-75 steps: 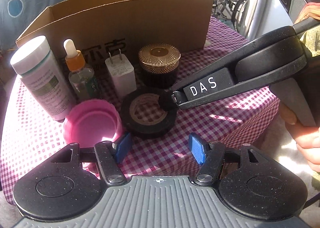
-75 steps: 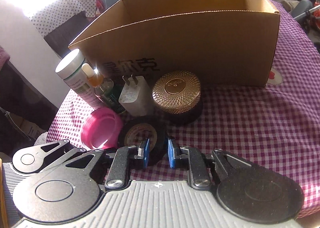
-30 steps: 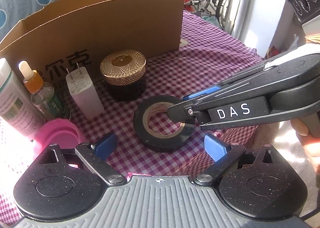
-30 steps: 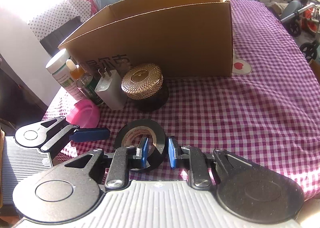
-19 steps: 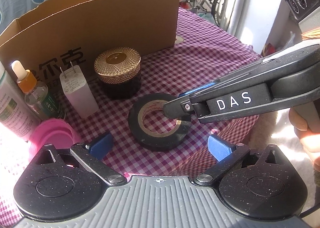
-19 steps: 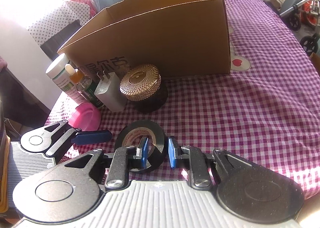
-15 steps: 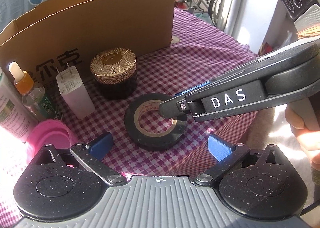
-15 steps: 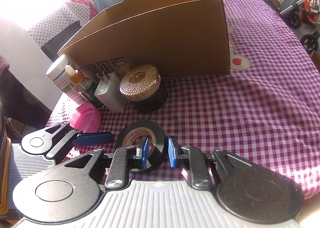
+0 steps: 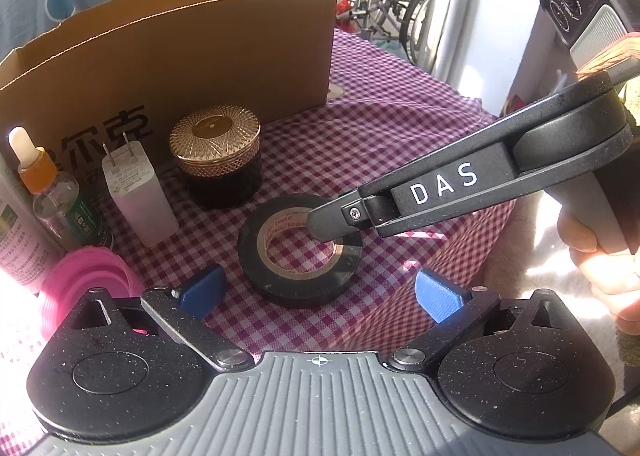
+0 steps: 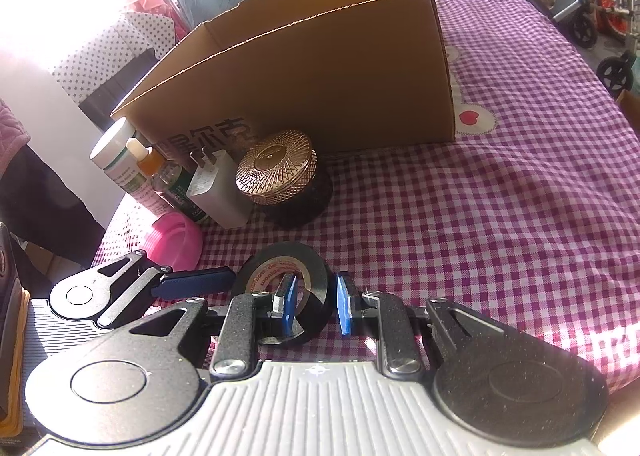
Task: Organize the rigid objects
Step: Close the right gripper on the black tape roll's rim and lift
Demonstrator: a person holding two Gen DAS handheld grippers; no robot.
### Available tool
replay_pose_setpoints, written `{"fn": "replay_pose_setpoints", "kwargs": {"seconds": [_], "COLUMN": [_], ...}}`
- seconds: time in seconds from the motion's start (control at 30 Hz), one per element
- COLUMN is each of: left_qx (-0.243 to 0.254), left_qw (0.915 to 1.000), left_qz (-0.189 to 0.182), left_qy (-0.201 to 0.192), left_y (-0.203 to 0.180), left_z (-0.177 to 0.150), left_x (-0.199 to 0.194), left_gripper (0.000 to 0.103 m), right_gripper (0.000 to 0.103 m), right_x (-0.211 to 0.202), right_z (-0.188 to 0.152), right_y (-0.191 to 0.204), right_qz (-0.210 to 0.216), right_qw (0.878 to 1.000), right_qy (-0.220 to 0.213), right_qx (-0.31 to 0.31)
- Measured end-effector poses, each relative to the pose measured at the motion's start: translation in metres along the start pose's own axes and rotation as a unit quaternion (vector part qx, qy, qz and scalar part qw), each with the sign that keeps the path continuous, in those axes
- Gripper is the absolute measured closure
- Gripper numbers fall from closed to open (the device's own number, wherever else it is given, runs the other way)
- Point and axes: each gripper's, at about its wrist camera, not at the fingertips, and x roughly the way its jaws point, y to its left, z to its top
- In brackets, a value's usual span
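Note:
A black tape roll (image 9: 300, 250) lies on the purple checked cloth; it also shows in the right wrist view (image 10: 286, 286). My right gripper (image 10: 314, 310) is closed on the roll's near wall, one pad inside the ring and one outside. In the left wrist view the right gripper (image 9: 334, 222) reaches in from the right onto the roll. My left gripper (image 9: 320, 294) is open and empty, just in front of the roll. An open cardboard box (image 9: 172, 52) stands behind, and it also shows in the right wrist view (image 10: 320, 72).
Beside the box stand a gold-lidded dark jar (image 9: 216, 156), a white plug adapter (image 9: 138, 192), a dropper bottle (image 9: 48, 192), a white bottle (image 10: 116, 164) and a pink lid (image 9: 86, 276). The table's edge drops off at the right (image 9: 492, 240). Wheelchairs stand beyond.
The tape roll has been dragged right and nearer, away from the pink lid, with my right gripper on its wall. My left gripper has opened wider.

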Motion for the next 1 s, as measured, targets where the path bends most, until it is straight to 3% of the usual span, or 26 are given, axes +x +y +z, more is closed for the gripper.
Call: {"fn": "replay_pose_setpoints", "kwargs": {"seconds": [0.17,0.47,0.73,0.8,1.0], "left_qx": [-0.003,0.017,0.024,0.026,0.021], "left_qw": [0.9999,0.9999,0.9995,0.9993,0.9992], "left_qz": [-0.012,0.001,0.021,0.027,0.034], "left_qy": [-0.006,-0.004,0.004,0.006,0.002], "left_y": [0.000,-0.006,-0.005,-0.006,-0.005], "left_z": [-0.001,-0.002,-0.002,-0.002,-0.003], "left_x": [-0.003,-0.004,-0.006,-0.006,-0.010], "left_gripper": [0.003,0.004,0.011,0.018,0.020], "right_gripper": [0.081,0.081,0.081,0.081,0.081], "right_x": [0.000,0.000,-0.002,-0.002,-0.003], "right_z": [-0.001,-0.003,-0.004,-0.004,-0.005], "right_y": [0.001,0.003,0.001,0.001,0.001], "right_qz": [-0.005,-0.014,-0.016,-0.016,-0.016], "right_qw": [1.000,1.000,0.999,0.999,0.999], "right_qy": [-0.001,-0.002,-0.003,-0.003,-0.003], "right_qx": [0.005,0.016,0.030,0.032,0.031]}}
